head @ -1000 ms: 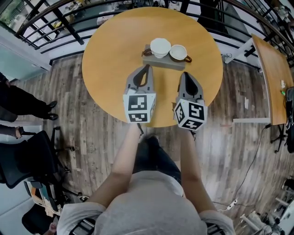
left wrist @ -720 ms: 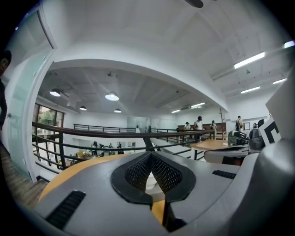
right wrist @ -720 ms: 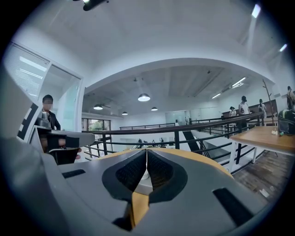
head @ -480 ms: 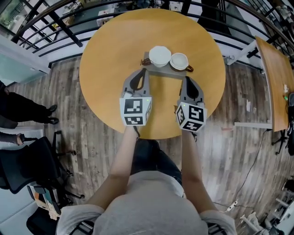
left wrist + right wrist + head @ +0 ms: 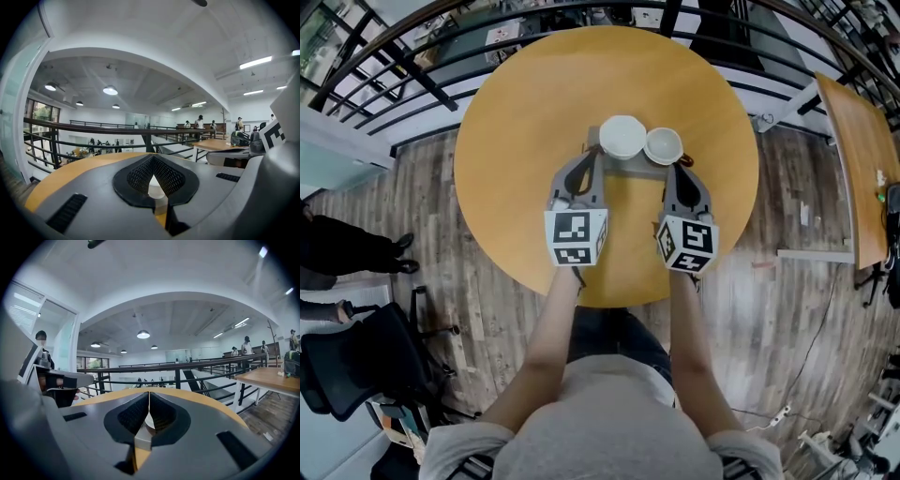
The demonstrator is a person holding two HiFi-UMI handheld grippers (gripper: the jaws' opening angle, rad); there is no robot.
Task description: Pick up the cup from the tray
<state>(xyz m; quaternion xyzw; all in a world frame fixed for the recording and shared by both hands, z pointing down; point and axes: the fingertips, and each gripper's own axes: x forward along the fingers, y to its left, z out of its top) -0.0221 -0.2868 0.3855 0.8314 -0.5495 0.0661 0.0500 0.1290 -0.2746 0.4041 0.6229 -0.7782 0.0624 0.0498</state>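
Note:
Two white cups stand side by side on a grey tray (image 5: pixel 634 170) toward the far side of the round wooden table (image 5: pixel 516 131): the left cup (image 5: pixel 621 136) and the right cup (image 5: pixel 663 145), which has a brown handle. My left gripper (image 5: pixel 596 152) is shut and empty, its tips at the tray's left near corner beside the left cup. The right gripper (image 5: pixel 675 169) is shut and empty too, its tips at the tray's right near edge just below the right cup. In the left gripper view the jaws (image 5: pixel 153 158) meet, with a sliver of white cup (image 5: pixel 153 182) behind them. The right gripper view shows the same (image 5: pixel 149 393).
A dark railing (image 5: pixel 412 80) runs round the far side of the table. A second wooden table (image 5: pixel 861 159) stands at the right. An office chair (image 5: pixel 352 361) and a person's legs (image 5: pixel 342 248) are at the left on the plank floor.
Both grippers have moved forward over the table toward the tray, and their tips now reach its near edge. Both stay shut.

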